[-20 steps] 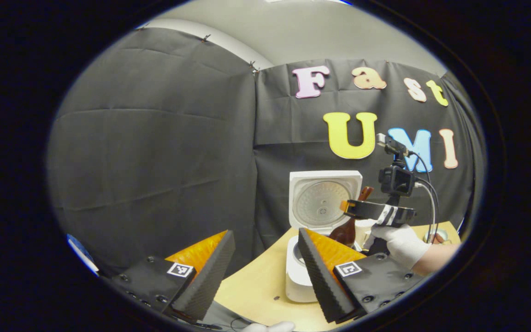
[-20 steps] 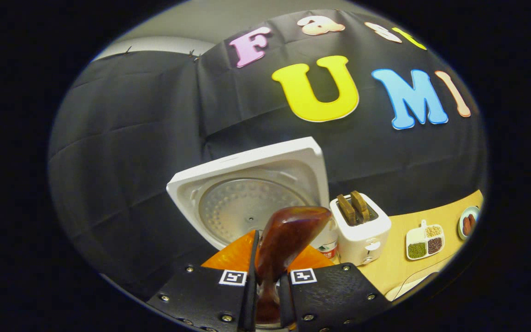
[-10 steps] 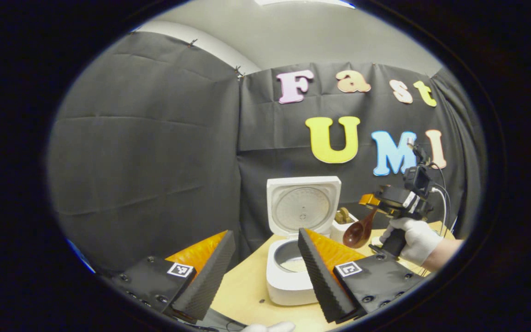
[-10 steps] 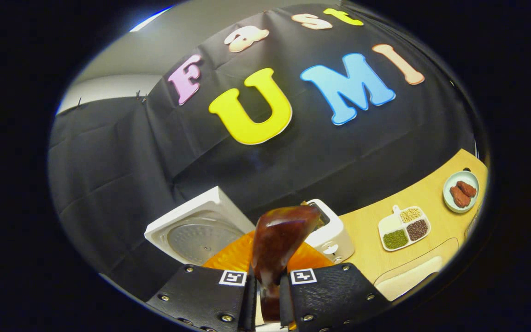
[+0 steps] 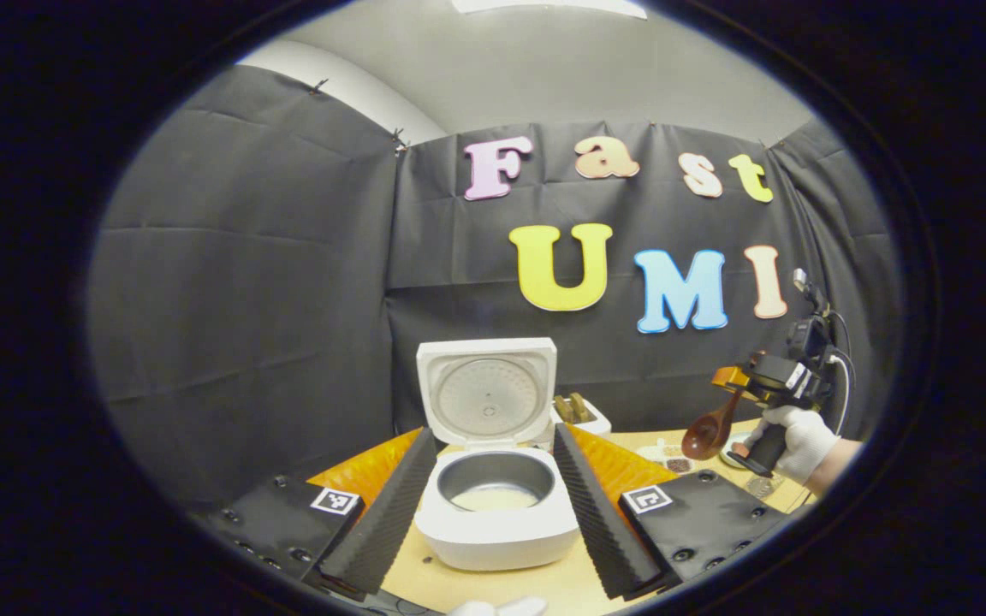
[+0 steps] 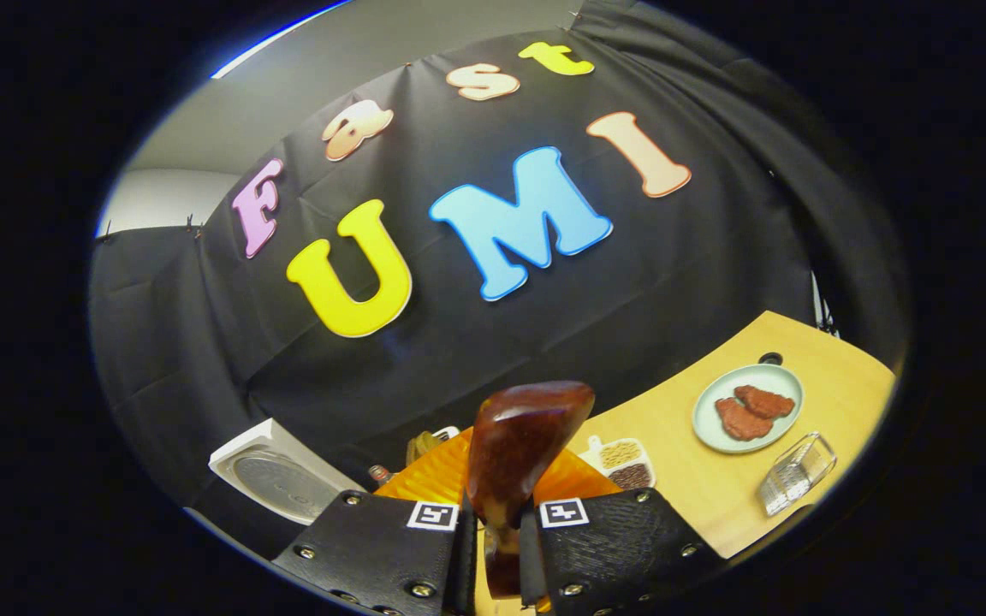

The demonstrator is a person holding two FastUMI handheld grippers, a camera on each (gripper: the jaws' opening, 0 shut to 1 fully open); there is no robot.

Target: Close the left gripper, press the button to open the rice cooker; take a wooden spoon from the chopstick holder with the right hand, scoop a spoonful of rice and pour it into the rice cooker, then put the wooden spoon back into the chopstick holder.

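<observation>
The white rice cooker [image 5: 497, 530] stands open on the table, lid [image 5: 488, 393] upright, with pale rice in its grey pot [image 5: 493, 496]. My left gripper [image 5: 491, 435] is open, its two fingers framing the cooker without touching it. Off to the right, above the table, my right gripper [image 5: 763, 379] is held by a white-gloved hand [image 5: 794, 435]. It is shut on the handle of the dark wooden spoon [image 5: 705, 434], bowl hanging down. In the right gripper view the spoon [image 6: 520, 441] rises between the shut gripper [image 6: 493, 535]. The cooker lid [image 6: 275, 483] sits low at the left.
A white toaster [image 5: 577, 415] stands behind the cooker. On the wooden table [image 6: 827, 351] are a pale plate with brown pieces [image 6: 747, 409], a divided dish of beans [image 6: 623, 462] and a clear ribbed container [image 6: 794, 475] near the front right edge.
The right gripper has carried the spoon away from the cooker to the right. The left gripper view has swung so the open cooker now sits between its fingers.
</observation>
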